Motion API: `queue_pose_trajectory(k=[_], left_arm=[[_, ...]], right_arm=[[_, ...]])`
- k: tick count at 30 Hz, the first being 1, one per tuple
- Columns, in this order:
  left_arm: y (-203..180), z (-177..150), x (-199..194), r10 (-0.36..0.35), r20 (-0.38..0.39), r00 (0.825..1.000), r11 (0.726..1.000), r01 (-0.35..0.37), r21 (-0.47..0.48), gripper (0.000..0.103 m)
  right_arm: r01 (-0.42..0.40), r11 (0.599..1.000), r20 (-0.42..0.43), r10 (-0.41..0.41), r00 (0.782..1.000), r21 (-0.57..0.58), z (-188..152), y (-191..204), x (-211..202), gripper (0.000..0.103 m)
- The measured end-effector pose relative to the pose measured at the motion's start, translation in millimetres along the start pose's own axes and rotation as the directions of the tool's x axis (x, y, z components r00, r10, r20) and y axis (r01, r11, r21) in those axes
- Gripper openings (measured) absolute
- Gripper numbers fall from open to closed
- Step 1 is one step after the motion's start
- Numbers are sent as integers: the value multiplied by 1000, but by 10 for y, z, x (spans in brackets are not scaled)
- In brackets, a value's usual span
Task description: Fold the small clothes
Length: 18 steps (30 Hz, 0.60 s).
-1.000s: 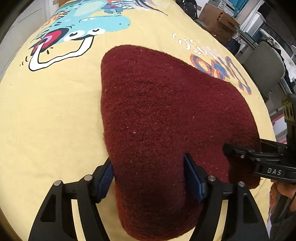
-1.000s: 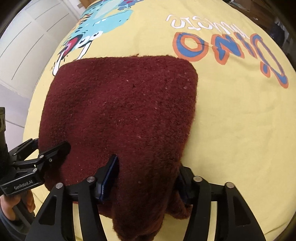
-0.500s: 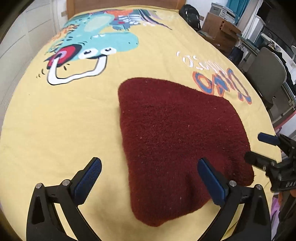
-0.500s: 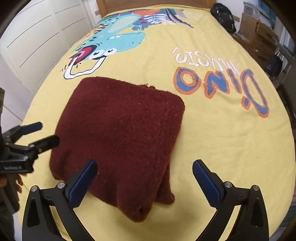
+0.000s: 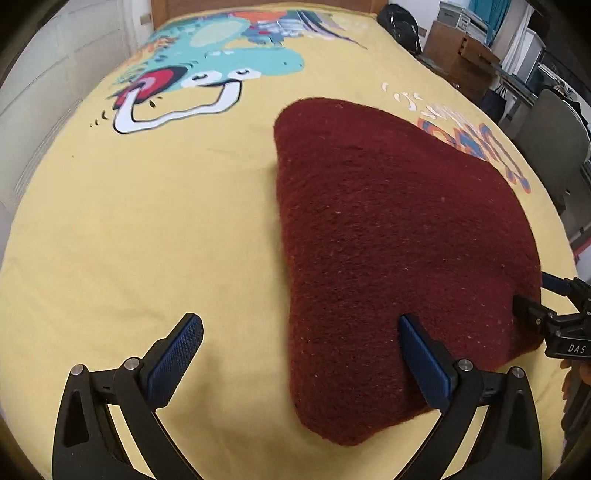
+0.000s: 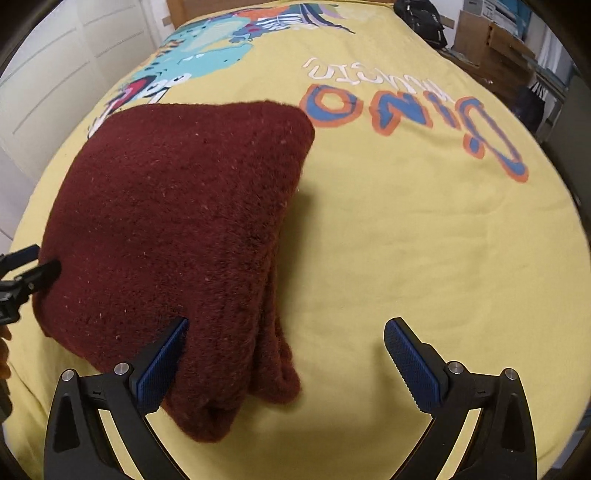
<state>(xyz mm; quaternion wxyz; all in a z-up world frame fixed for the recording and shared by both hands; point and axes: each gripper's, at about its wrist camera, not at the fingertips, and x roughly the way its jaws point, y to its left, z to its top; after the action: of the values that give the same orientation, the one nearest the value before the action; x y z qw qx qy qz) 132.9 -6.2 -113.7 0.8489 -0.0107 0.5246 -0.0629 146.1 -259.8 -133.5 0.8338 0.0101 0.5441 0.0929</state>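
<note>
A dark red fuzzy garment lies folded in a thick stack on the yellow bedspread. It also shows in the right wrist view, with its layered edges at the near right side. My left gripper is open and empty, its jaws straddling the garment's near left corner. My right gripper is open and empty, its jaws straddling the near right corner. The right gripper also shows at the right edge of the left wrist view, and the left gripper at the left edge of the right wrist view.
The bedspread carries a cartoon dinosaur print and orange-blue lettering. Cardboard boxes, a black bag and a grey chair stand beside the bed on the right. White panelled doors are on the left.
Both grippers opened and let go of the red garment, then drew back from it. The garment now lies flat on the bed.
</note>
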Motion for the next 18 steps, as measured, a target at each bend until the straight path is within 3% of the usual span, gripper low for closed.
queue_pose_trajectory(k=[8, 14, 18], left_arm=[[-64, 2, -176, 44, 18, 999, 999, -44, -11, 102], [-106, 42, -567, 31, 27, 999, 999, -31, -12, 102], [-117, -3, -938, 89, 73, 993, 996, -89, -2, 102]], right_arm=[[-39, 998, 15, 38, 999, 48, 1, -28, -191, 103], [-30, 999, 97, 27, 995, 23, 40, 19, -790, 103], [-10, 1000, 151, 10, 988, 4, -28, 27, -1283, 103]])
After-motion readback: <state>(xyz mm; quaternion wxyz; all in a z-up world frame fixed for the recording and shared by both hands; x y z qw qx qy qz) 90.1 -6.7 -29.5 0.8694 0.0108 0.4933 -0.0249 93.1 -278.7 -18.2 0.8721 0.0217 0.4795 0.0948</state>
